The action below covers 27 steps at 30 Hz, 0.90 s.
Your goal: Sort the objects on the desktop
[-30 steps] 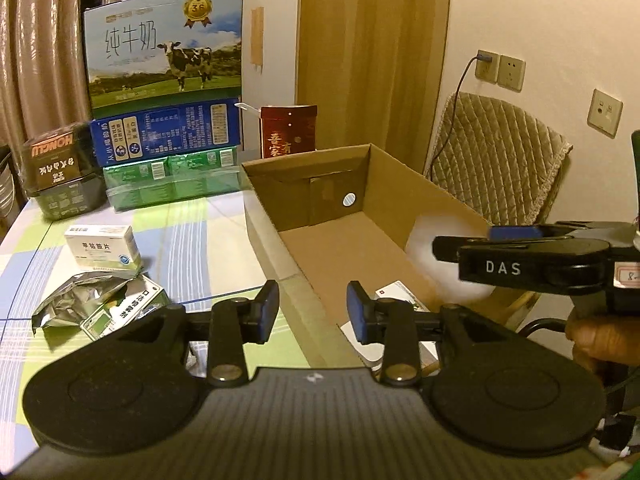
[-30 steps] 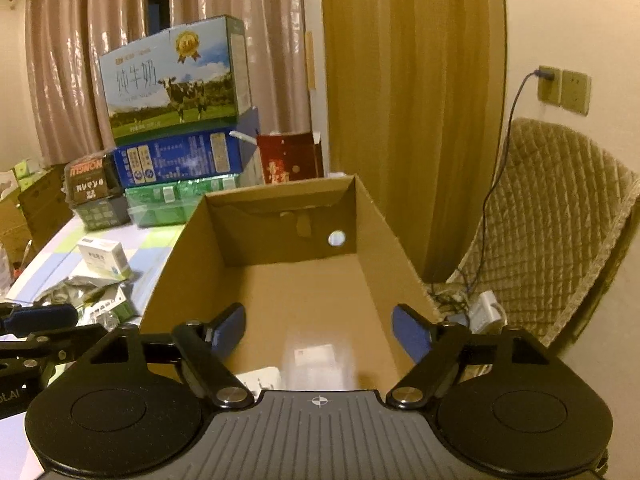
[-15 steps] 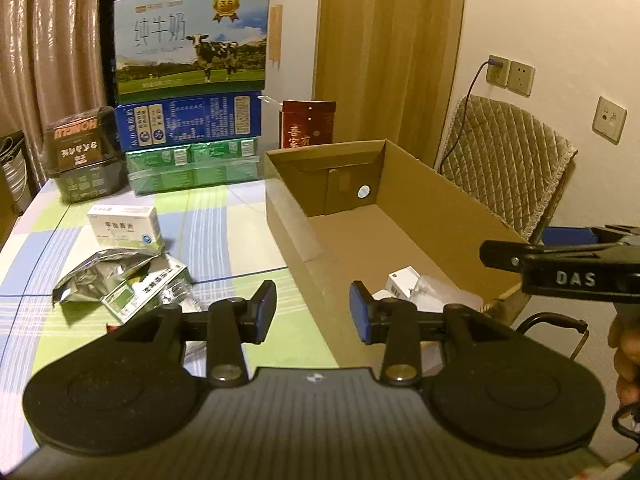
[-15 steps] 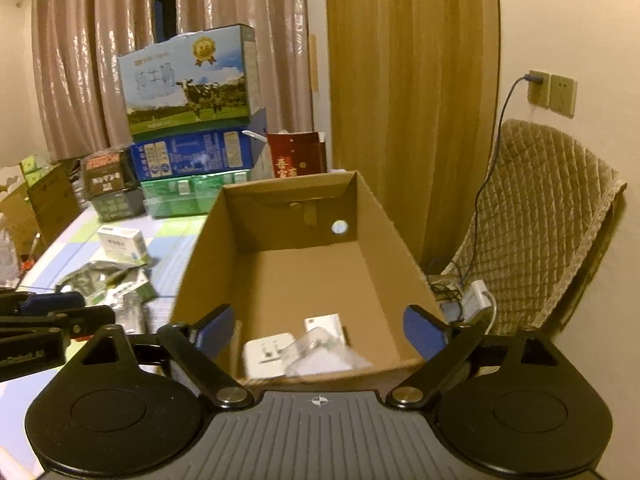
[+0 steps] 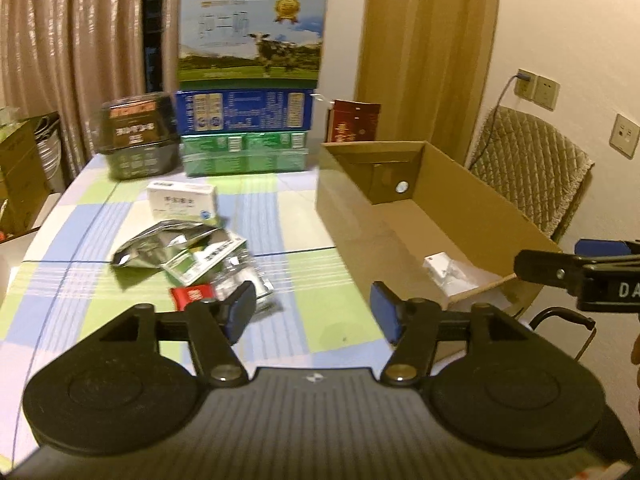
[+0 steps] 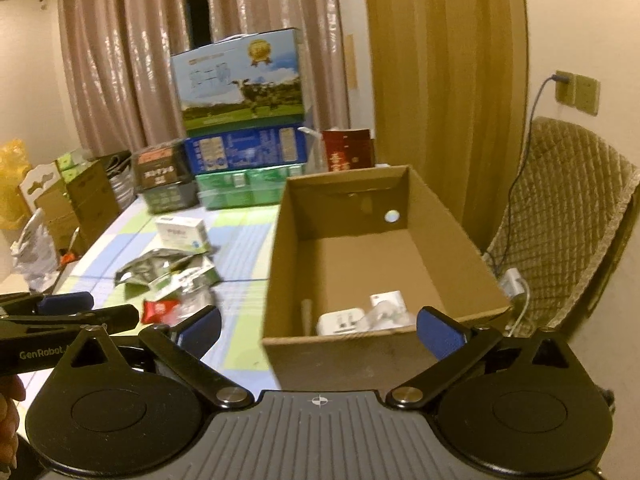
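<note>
Both grippers have drawn back from the cardboard box (image 6: 384, 264) since the earlier frame, and the items dropped then now lie inside. White adapters (image 6: 346, 322) rest at the box's near wall. Left gripper (image 5: 312, 312): jaws opening, nothing between them, left of the box. Right gripper (image 6: 318, 332): jaws opening wide, empty, before the box's near wall. Only the left view shows the red packet (image 5: 192, 296) plainly; a foil pouch (image 5: 160, 246) and white carton (image 5: 182, 200) remain left of the box on the table (image 5: 300, 280).
</note>
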Each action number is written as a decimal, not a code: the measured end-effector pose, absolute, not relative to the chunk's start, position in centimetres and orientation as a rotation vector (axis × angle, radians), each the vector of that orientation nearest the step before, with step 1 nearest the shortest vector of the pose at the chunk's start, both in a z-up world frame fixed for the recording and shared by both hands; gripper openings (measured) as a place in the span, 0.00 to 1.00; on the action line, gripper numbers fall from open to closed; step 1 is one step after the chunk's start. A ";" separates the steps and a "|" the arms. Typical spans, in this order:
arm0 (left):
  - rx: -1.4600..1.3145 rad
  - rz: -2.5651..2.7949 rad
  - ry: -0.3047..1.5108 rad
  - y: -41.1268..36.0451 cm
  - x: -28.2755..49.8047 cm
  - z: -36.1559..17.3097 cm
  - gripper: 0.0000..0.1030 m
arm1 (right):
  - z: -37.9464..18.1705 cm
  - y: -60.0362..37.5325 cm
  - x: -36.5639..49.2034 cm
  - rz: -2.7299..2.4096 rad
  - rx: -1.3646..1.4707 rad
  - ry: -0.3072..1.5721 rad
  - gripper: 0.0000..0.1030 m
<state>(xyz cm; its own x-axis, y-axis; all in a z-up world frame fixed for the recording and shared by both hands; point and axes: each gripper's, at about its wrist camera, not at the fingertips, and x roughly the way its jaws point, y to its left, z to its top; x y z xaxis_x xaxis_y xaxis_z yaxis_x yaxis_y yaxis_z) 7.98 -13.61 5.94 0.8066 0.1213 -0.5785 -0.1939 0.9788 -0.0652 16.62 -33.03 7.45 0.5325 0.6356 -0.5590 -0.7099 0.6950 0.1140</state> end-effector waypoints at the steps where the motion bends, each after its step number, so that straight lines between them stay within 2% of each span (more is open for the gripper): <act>1: -0.127 0.175 0.609 -13.3 7.5 6.0 0.62 | 7.5 -32.8 16.2 0.814 -0.139 0.610 0.98; 6: -0.141 0.203 0.606 -11.9 5.5 6.0 0.80 | 7.4 -31.6 14.5 0.850 -0.158 0.609 0.98; 8: -0.136 0.216 0.602 -11.4 4.7 6.0 0.93 | 7.3 -31.2 14.0 0.861 -0.168 0.609 0.98; 11: -0.107 0.259 0.595 -10.7 3.7 5.8 0.99 | 7.2 -30.5 12.9 0.885 -0.186 0.606 0.98; 27: -0.158 0.387 0.633 -3.9 0.8 4.5 0.99 | 5.3 -24.7 9.5 1.005 -0.283 0.578 0.98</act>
<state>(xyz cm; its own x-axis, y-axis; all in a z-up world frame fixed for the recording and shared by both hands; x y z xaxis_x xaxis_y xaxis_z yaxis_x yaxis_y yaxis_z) 0.79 -3.86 4.54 0.7378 0.3029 -0.6032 -0.3983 0.9169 -0.0268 9.45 -24.73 5.34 0.4043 0.7102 -0.5763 -0.8551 0.5171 0.0372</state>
